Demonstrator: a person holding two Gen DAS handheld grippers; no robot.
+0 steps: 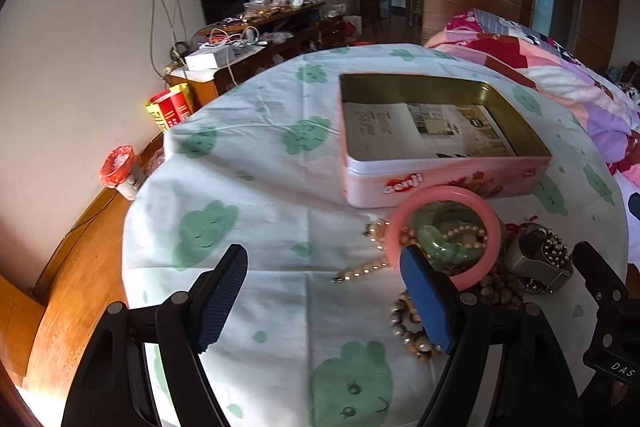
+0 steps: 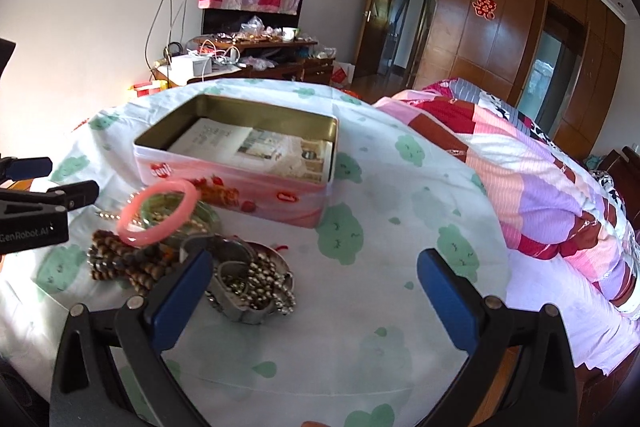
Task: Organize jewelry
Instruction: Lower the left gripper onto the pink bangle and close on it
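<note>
**Hovering beside a heap of jewelry**

Lying on a surface [image 1: 280, 267] covered with a white cloth printed with green clouds, the jewelry forms one small heap in front of an open pink tin [image 1: 440, 183]. A pink bangle [image 1: 444, 195] sits on top of the heap, tilted, with a green bracelet [image 1: 440, 247] and a string of pearls [image 1: 360, 273] inside and under it. Brown wooden beads [image 1: 412, 331] spill toward the camera, and a silver watch [image 1: 538, 259] with a studded band lies on the heap's right side.

The left hand-held gripper [image 1: 326, 297] hovers low over the cloth with its fingers spread wide and nothing between them. Its right finger [image 1: 426, 301] overlaps the near rim of the pink bangle in the left wrist view; whether it touches cannot be told. Its left finger stands over bare cloth, well apart from the heap.

The right hand-held gripper [image 2: 314, 291] is also spread wide and holds nothing. In the right wrist view, its left finger [image 2: 176, 291] stands just beside the silver watch [image 2: 240, 279] and the brown wooden beads [image 2: 120, 259], while its right finger is over bare cloth. The pink bangle [image 2: 160, 215] lies farther off, between this gripper and the tin [image 2: 240, 187].

The tin holds only a printed sheet of paper [image 1: 424, 131] on its bottom. A bed with a patchwork quilt [image 2: 540, 187] stands on the right.
</note>
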